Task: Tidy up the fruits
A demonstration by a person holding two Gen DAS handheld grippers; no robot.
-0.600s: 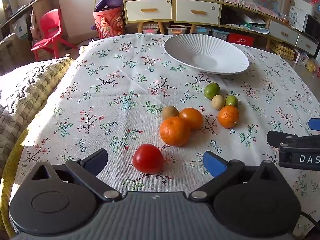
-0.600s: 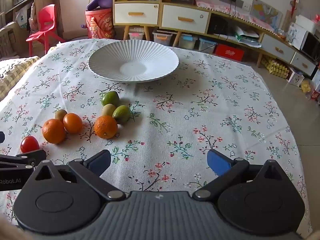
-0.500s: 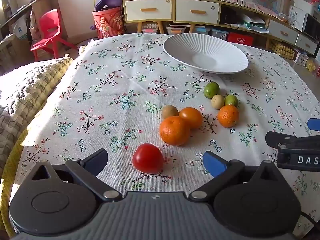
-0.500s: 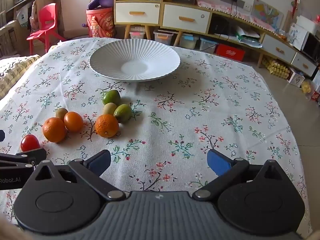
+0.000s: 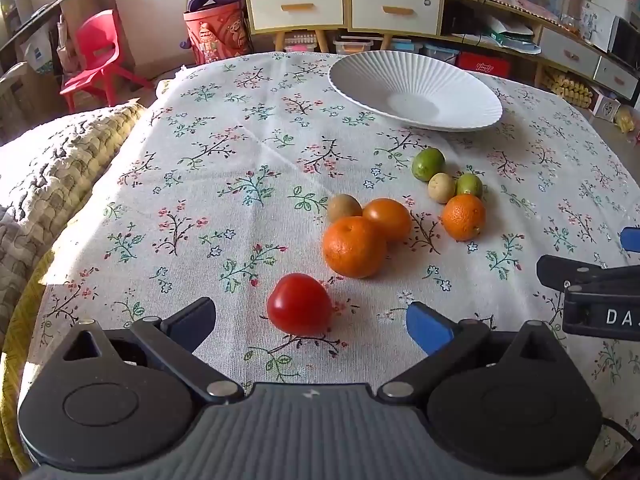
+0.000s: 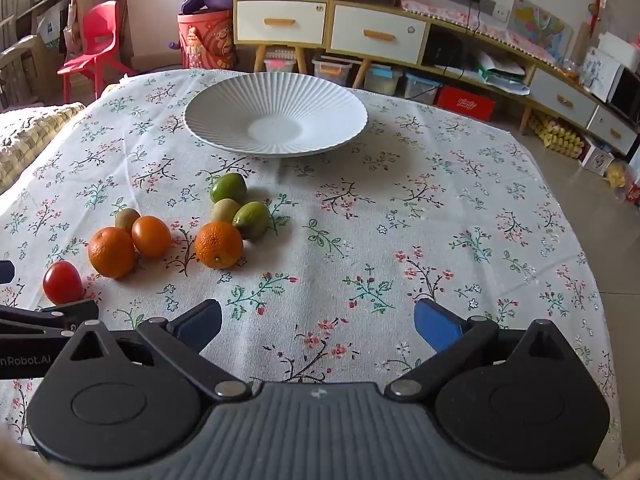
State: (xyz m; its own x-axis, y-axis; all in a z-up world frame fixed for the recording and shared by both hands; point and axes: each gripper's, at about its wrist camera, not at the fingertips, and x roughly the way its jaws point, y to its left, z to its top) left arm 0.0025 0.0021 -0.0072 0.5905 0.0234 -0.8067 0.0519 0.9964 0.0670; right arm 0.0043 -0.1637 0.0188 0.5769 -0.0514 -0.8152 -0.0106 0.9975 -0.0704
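Since every fruit lies on the flowered tablecloth [image 5: 208, 184] and the white ribbed plate [image 6: 224, 120] holds nothing, I judge that I am at the very first step, the approach to a first pick; my left gripper [image 5: 310, 322] hangs tilted down over the near edge of the table with its jaws wide apart, and the red tomato [image 5: 300, 309] sits on the cloth between them, touched by neither pad as far as I can see; my right gripper [image 6: 318, 326] is likewise spread wide with only bare cloth between its fingers. Beyond the tomato sit the large orange [image 5: 354, 246], a second orange [image 5: 387, 219] touching it and a brownish kiwi [image 5: 344, 207] just behind them; further right is a cluster of a third orange [image 5: 464, 216], two green fruits [image 5: 428, 163] and a pale small one [image 5: 441, 187] (I cannot name these last with confidence); the plate stands at the far side, well apart from the tomato. The next move, as I read it, calls for lowering the left jaws around the tomato and closing gently, since it looks soft and round and may roll or bruise; then a lift clear over the oranges to the plate; the right gripper could take the nearer cluster in turn.
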